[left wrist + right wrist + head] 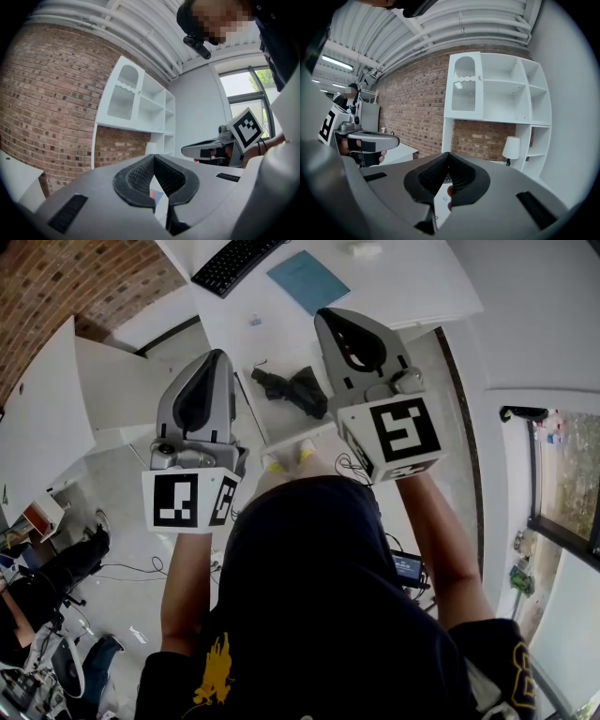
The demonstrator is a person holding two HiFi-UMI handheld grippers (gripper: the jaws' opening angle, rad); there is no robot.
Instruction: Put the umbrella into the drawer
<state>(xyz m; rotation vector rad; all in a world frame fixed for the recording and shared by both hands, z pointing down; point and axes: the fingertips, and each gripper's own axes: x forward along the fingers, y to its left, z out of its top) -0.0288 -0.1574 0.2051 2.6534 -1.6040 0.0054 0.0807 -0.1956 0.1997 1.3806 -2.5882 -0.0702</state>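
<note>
The folded black umbrella (292, 388) lies on the white desk (394, 277), in front of the person's feet. Both grippers are held up level above it, side by side, touching nothing. My left gripper (220, 354) is to the left of the umbrella, and its ribbed tips meet with nothing between them (153, 157). My right gripper (323, 315) is to the umbrella's right, also shut and empty (448, 153). Each gripper view shows the other gripper off to the side. I cannot make out a drawer in any view.
A black keyboard (234, 263) and a blue sheet (307, 279) lie farther back on the desk. A white shelf unit (497, 93) with a small lamp (512, 147) stands against the brick wall (417, 108). Windows (567, 474) are at the right. Another person (47, 587) sits at the lower left.
</note>
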